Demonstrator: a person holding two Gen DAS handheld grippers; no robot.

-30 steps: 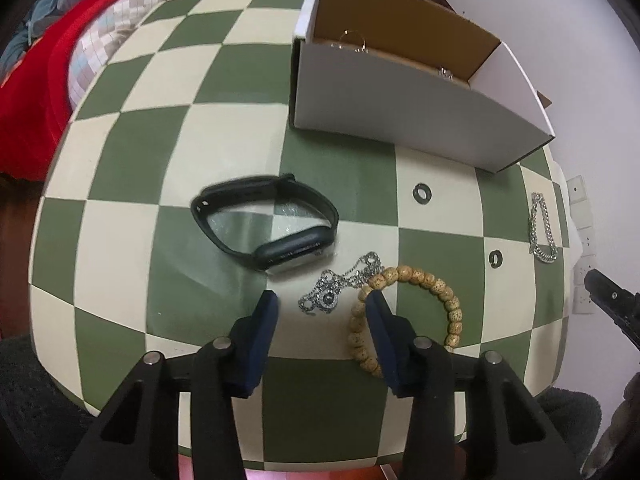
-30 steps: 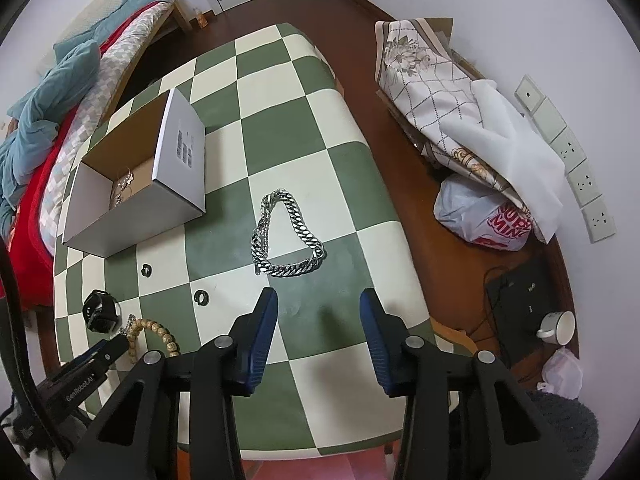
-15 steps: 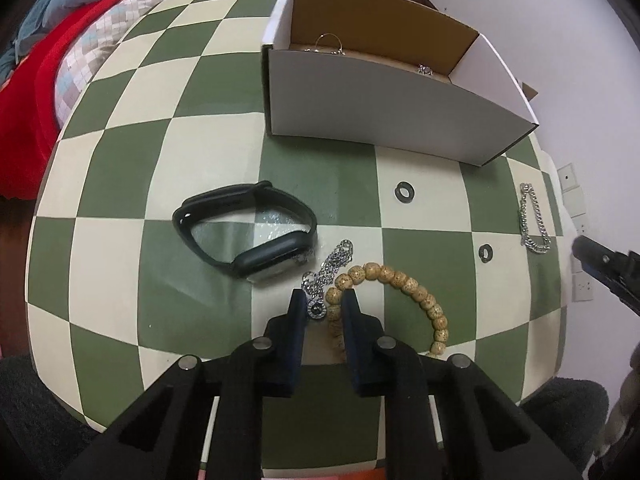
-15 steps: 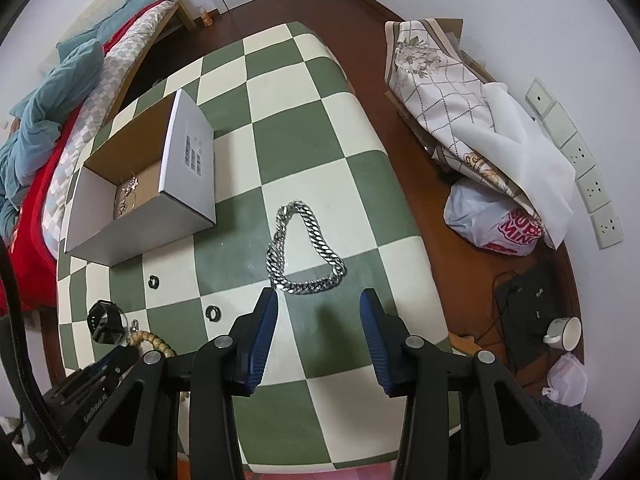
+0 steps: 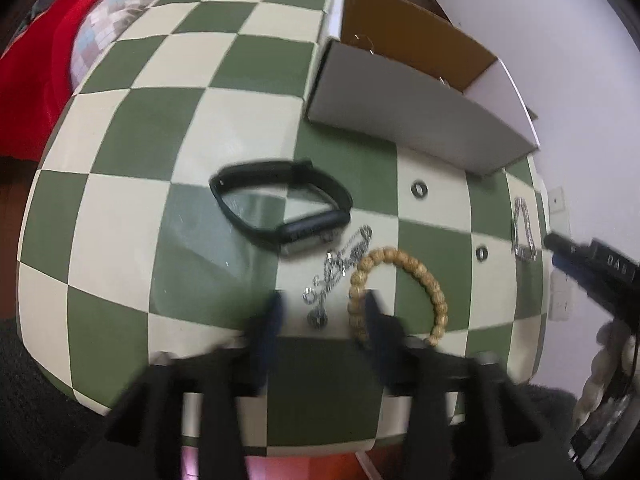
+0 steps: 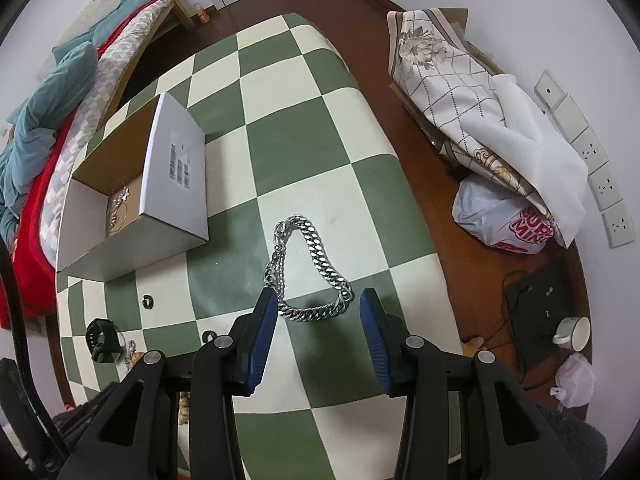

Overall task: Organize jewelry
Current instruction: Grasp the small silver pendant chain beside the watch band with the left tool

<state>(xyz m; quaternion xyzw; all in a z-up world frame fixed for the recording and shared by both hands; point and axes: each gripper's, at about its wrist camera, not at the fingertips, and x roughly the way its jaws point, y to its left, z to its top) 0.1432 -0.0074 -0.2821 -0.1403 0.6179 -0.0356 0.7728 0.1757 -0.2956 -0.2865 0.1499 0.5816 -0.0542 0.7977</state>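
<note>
In the left wrist view, blurred by motion, my left gripper (image 5: 323, 310) is opening. A thin silver necklace (image 5: 338, 268) lies on the table between its fingers, untouched by the pads. A wooden bead bracelet (image 5: 400, 262) curves just right of it, and a black watch (image 5: 280, 208) lies beyond. My right gripper (image 6: 318, 306) stands open over a heavy silver chain (image 6: 312, 248), whose near stretch lies between the fingertips. The same chain (image 5: 524, 228) and the right gripper's tip (image 5: 588, 260) show at the right of the left wrist view.
An open white cardboard box (image 5: 420, 120) holding several pieces of jewelry stands at the back of the checkered table (image 6: 320, 140). Two small dark rings (image 5: 419, 190) (image 5: 482, 253) lie loose. A bed (image 6: 48, 128) flanks one side, with bags and folded cloth (image 6: 460, 100) on the floor.
My left gripper narrowed around the thin necklace, then widened again; the necklace stays on the table. My right gripper came closer to the heavy chain, which now reaches between its fingers.
</note>
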